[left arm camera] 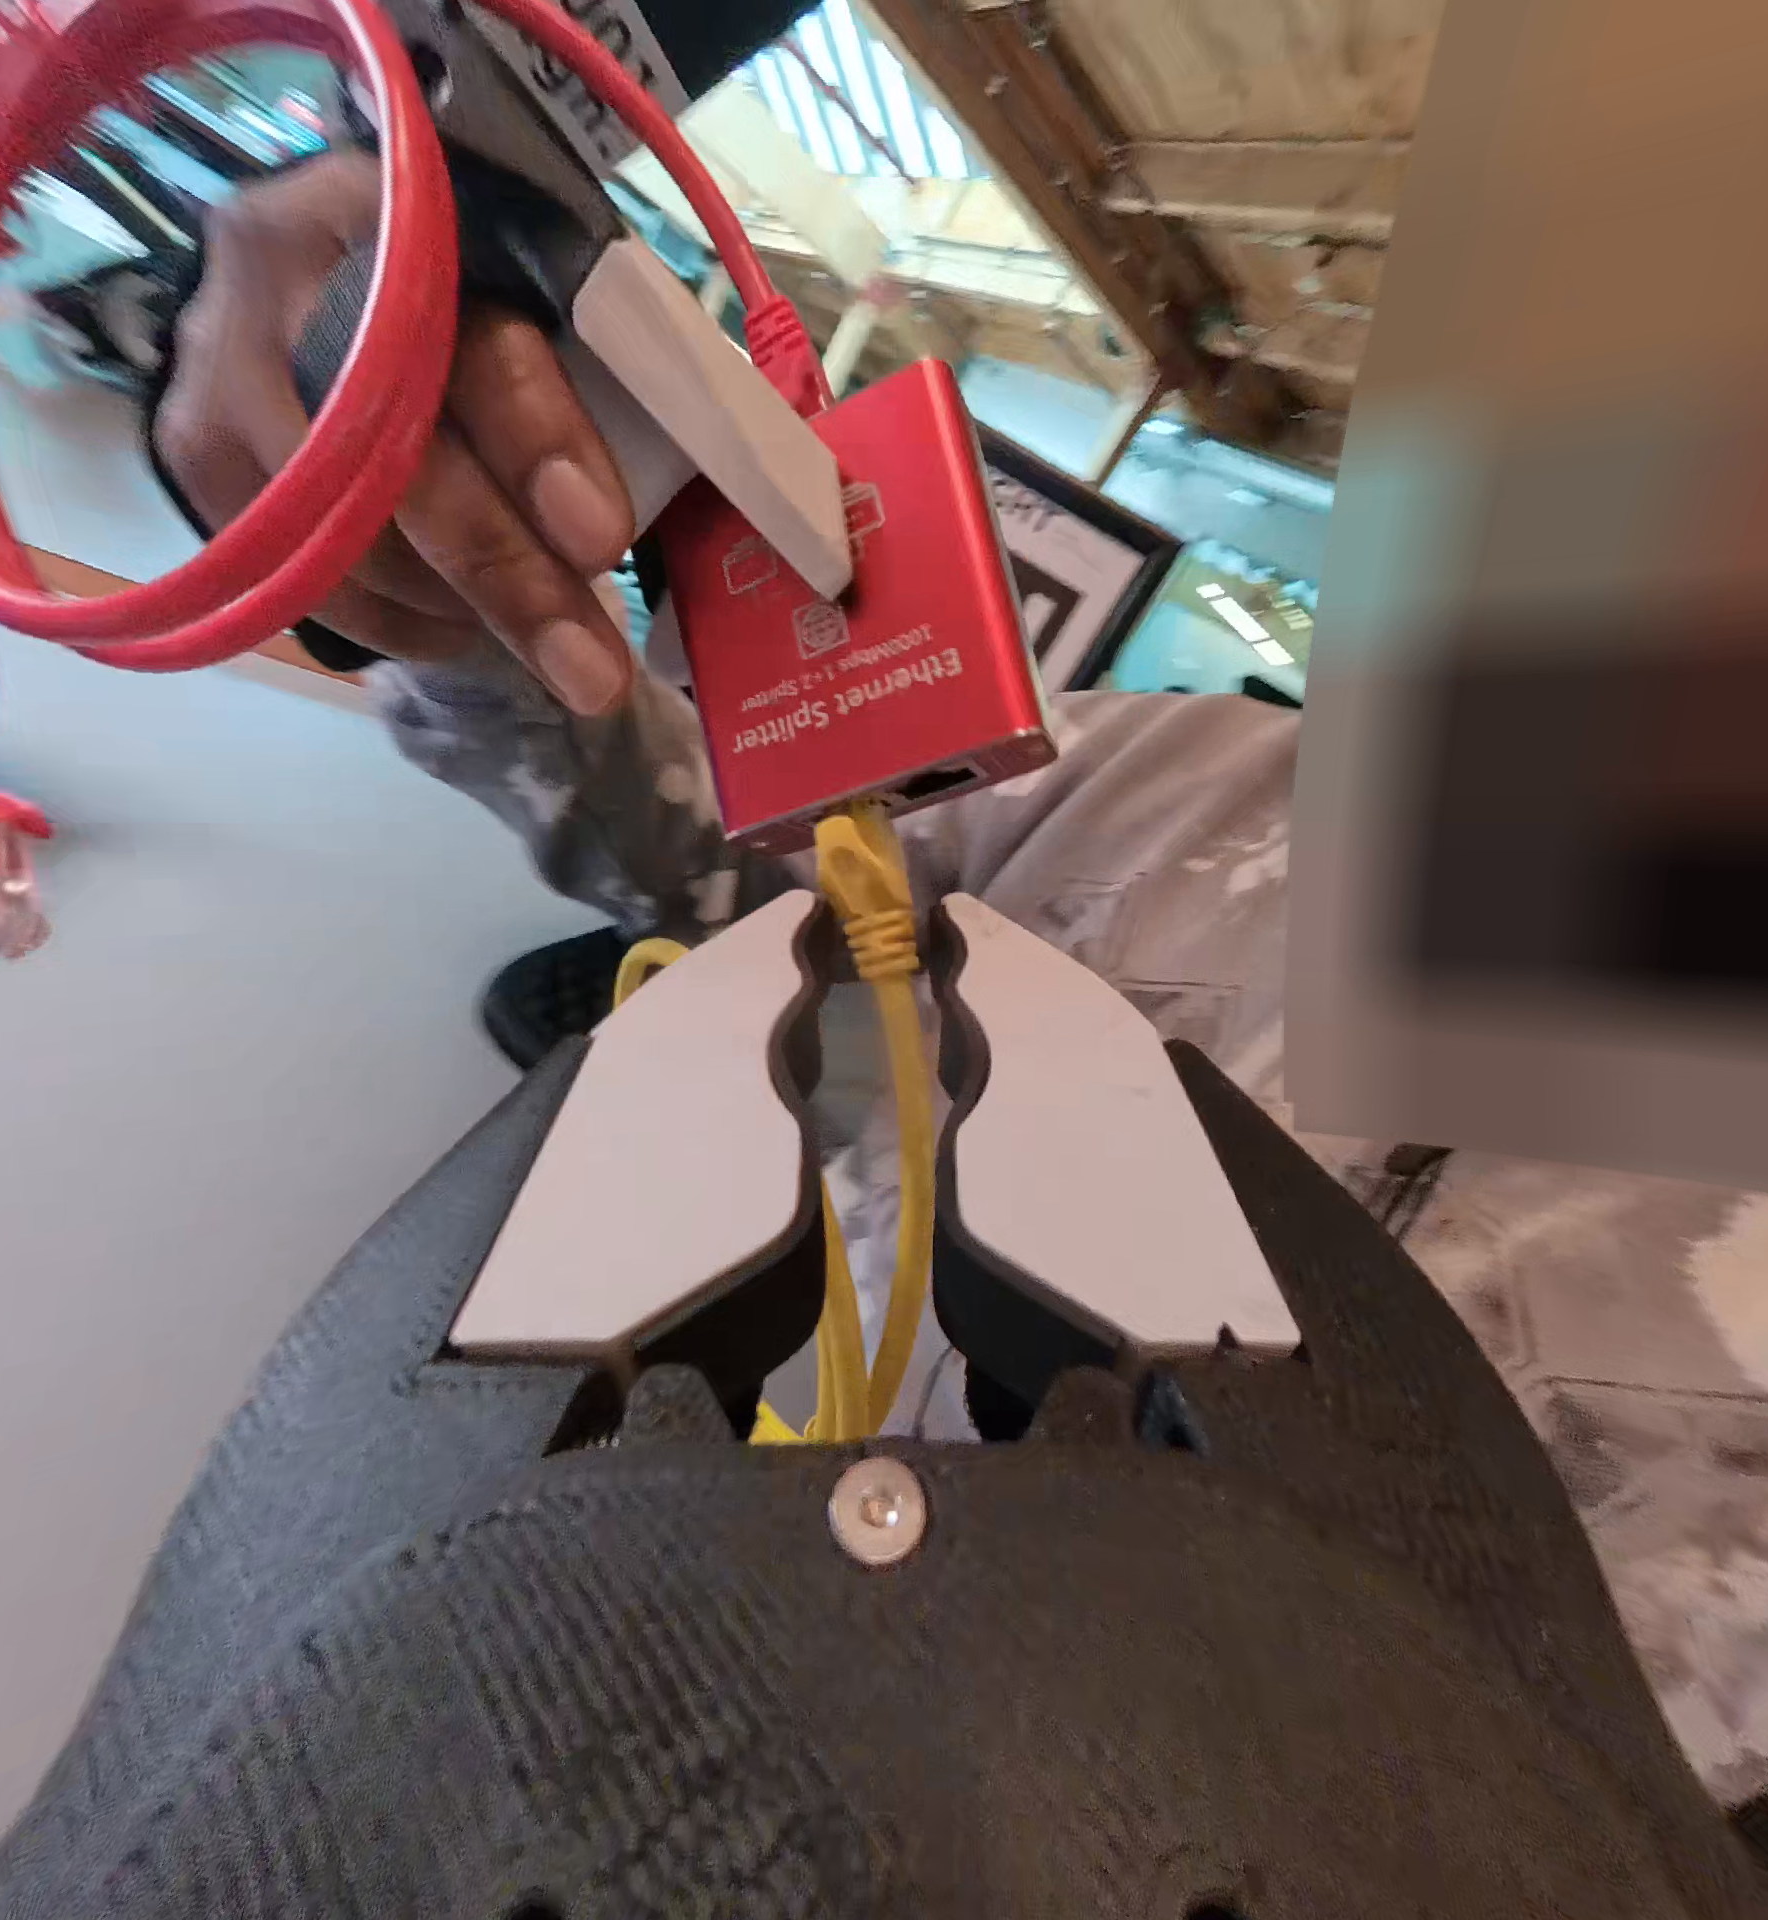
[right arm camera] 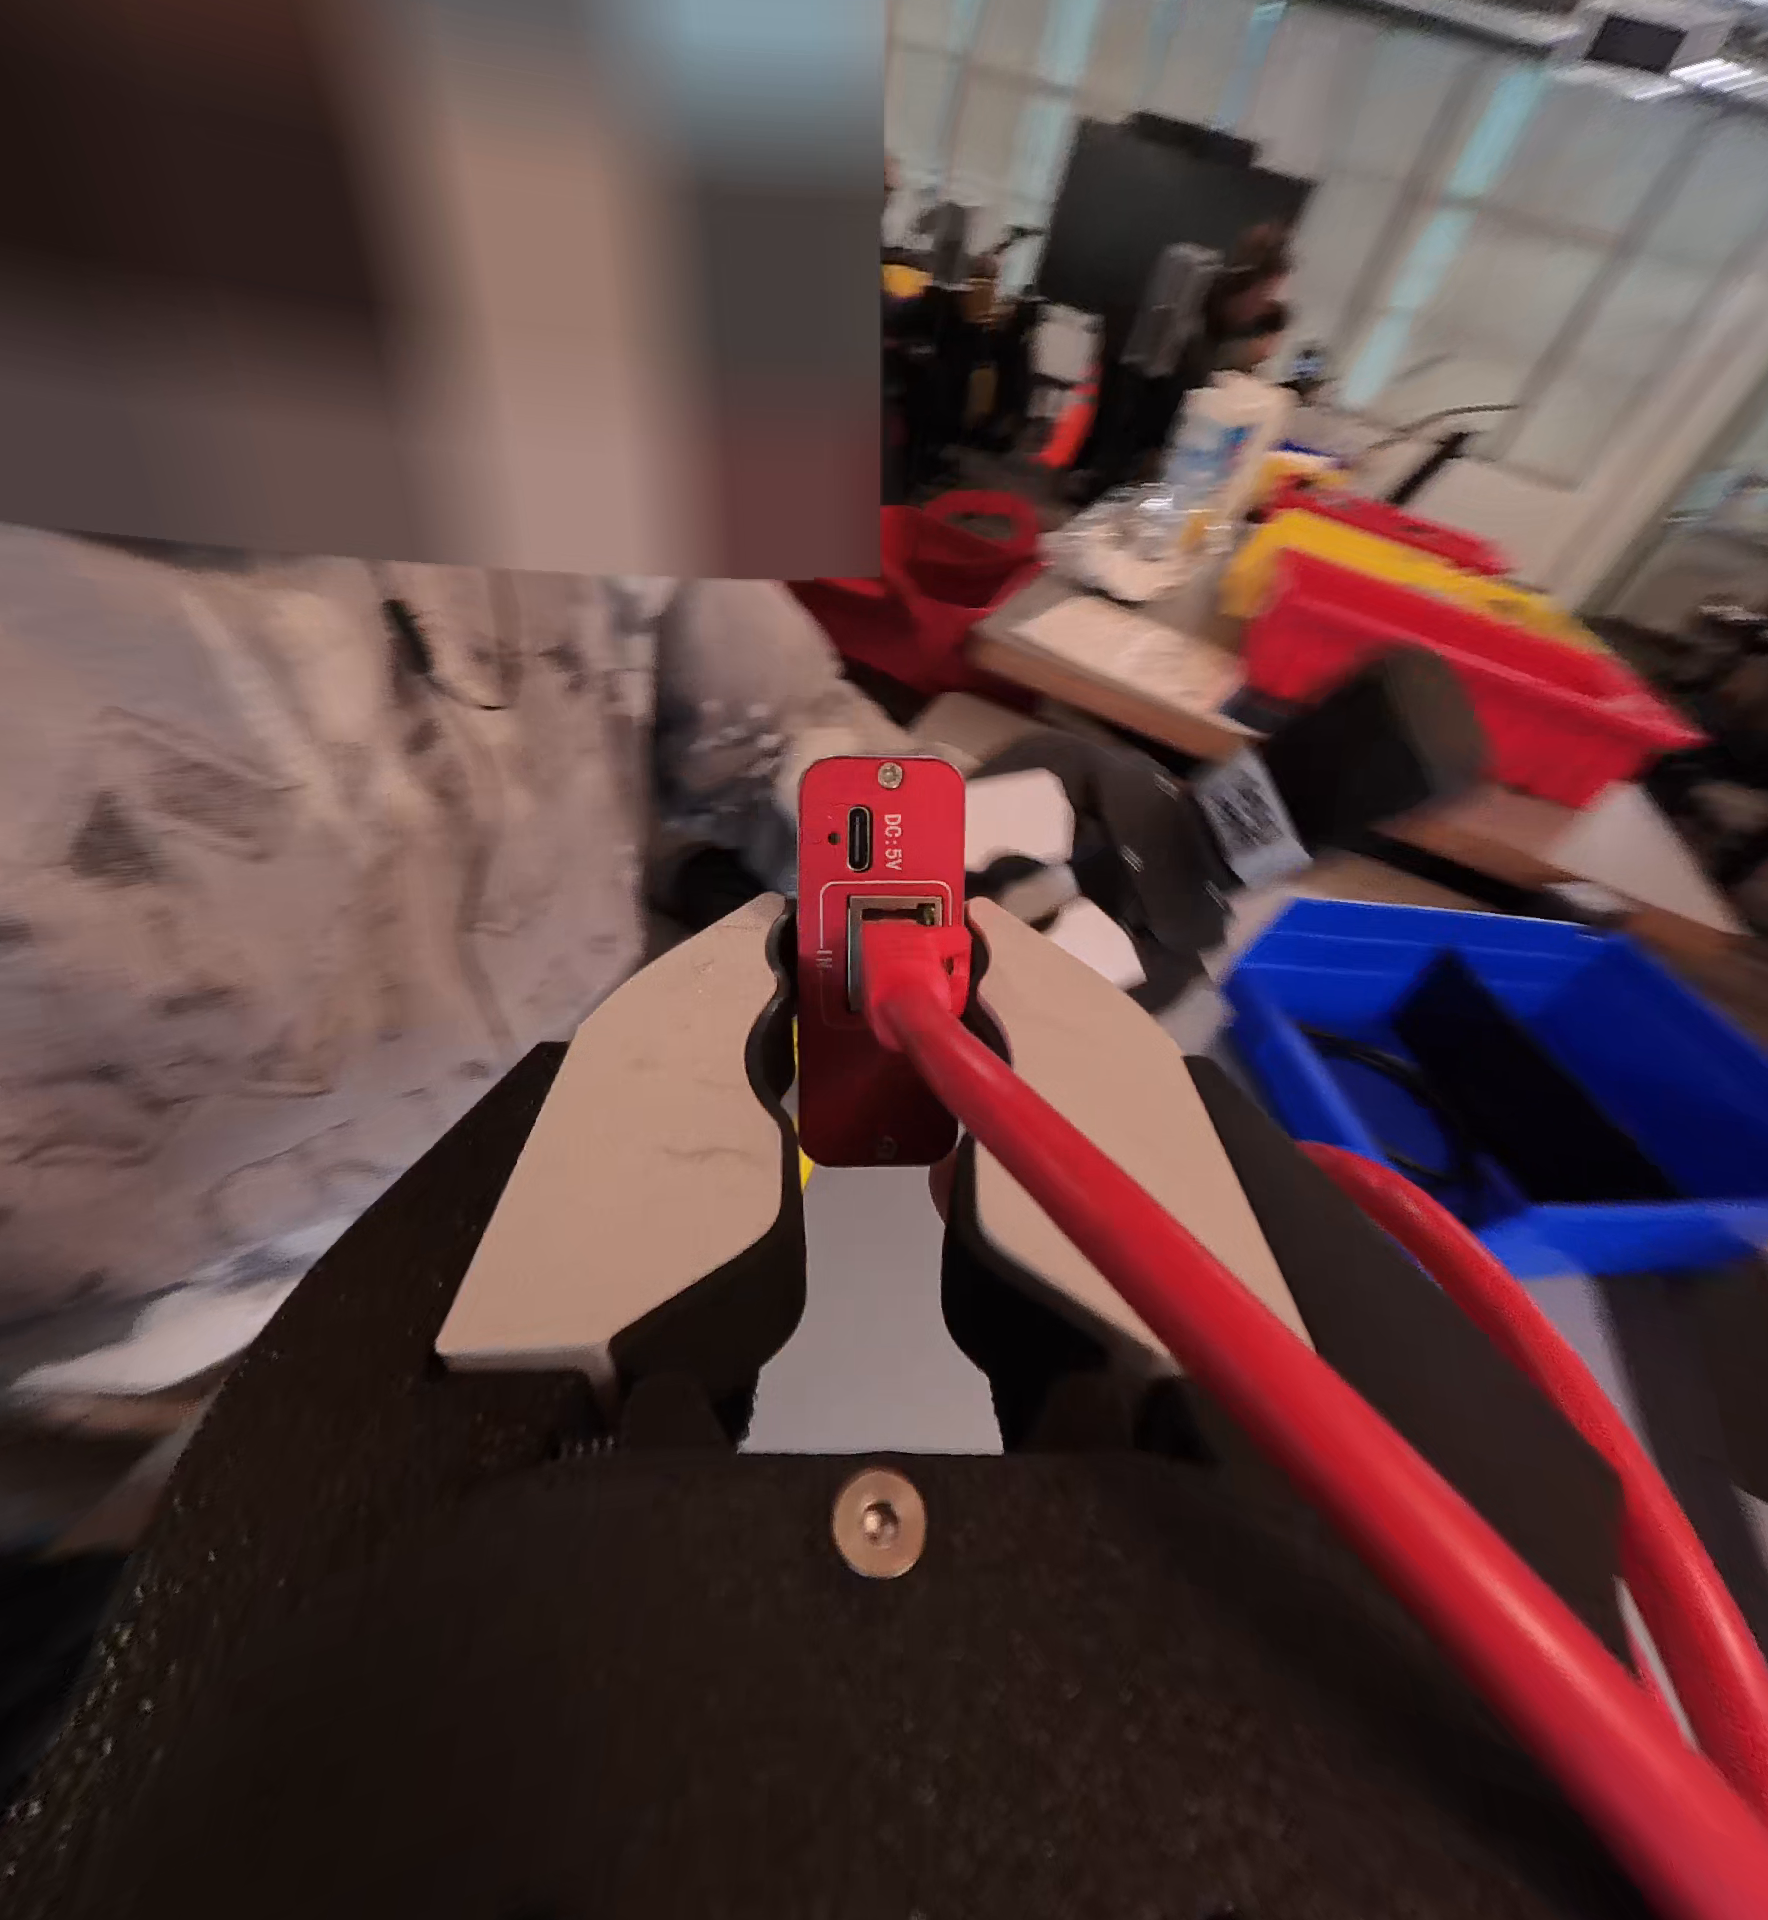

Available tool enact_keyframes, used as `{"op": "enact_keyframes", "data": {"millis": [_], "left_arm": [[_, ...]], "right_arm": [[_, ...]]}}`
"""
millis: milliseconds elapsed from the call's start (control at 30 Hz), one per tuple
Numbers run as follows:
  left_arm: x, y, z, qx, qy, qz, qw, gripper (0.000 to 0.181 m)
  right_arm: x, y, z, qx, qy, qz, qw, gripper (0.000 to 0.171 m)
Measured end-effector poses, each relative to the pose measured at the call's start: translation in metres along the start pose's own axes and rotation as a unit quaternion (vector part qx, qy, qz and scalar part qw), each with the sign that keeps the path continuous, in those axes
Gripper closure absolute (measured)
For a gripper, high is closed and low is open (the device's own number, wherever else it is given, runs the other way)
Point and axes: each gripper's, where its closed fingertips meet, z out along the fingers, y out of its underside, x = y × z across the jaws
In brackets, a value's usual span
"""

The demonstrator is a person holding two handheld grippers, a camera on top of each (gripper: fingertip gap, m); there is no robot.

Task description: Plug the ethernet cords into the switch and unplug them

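While the right tongs (right arm camera: 875,997) pinch the small red metal switch box (right arm camera: 880,1081), the left tongs (left arm camera: 878,940) clamp the yellow ethernet cord's plug boot (left arm camera: 872,914) seated in its port.

Our left gripper (left arm camera: 875,935) pinches its tips toward twelve o'clock. Our right gripper (right arm camera: 875,956) clamps likewise, and our right hand (left arm camera: 381,457) wraps its handle at ten o'clock.

The small red metal switch (left arm camera: 859,613) is held up in the air, tilted. A red ethernet cord (right arm camera: 1119,1195) sits plugged into its single-port end and loops away. A yellow ethernet cord (left arm camera: 875,925) is plugged into one port at the opposite end; the neighbouring port is open.
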Motion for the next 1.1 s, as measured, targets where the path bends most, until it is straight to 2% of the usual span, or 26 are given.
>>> {"op": "enact_keyframes", "data": {"millis": [67, 133, 267, 400, 533, 667, 800, 933, 1100], "left_arm": [[-0.002, -0.01, -0.014, 0.005, -0.064, 0.056, 0.996, 0.157], [-0.001, -0.031, -0.041, 0.026, -0.148, 0.127, 0.98, 0.155], [-0.005, -0.078, -0.138, 0.07, -0.381, 0.237, 0.891, 0.152], [-0.022, -0.097, -0.244, 0.06, -0.54, 0.226, 0.809, 0.146], [-0.065, -0.082, -0.319, -0.019, -0.629, 0.173, 0.758, 0.147], [-0.124, -0.042, -0.353, -0.186, -0.66, 0.146, 0.713, 0.15], [-0.18, -0.004, -0.367, -0.335, -0.641, 0.124, 0.68, 0.152], [-0.222, 0.02, -0.375, -0.421, -0.604, 0.099, 0.669, 0.15], [-0.242, 0.049, -0.382, -0.498, -0.54, 0.06, 0.676, 0.146]], "right_arm": [[0.011, -0.001, -0.003, 0.006, 0.044, -0.009, 0.999, 0.144], [0.02, -0.003, -0.009, 0.022, 0.087, -0.011, 0.996, 0.144], [0.031, -0.002, -0.025, 0.059, 0.159, 0.004, 0.985, 0.144], [0.031, -0.005, -0.037, 0.102, 0.207, 0.015, 0.973, 0.144], [0.024, -0.003, -0.042, 0.133, 0.218, 0.037, 0.966, 0.144], [0.019, 0.01, -0.039, 0.135, 0.216, 0.063, 0.965, 0.144], [0.017, 0.02, -0.037, 0.143, 0.214, 0.074, 0.963, 0.144], [0.014, 0.019, -0.047, 0.179, 0.208, 0.079, 0.958, 0.144], [0.021, 0.026, -0.064, 0.217, 0.208, 0.109, 0.947, 0.144]]}}
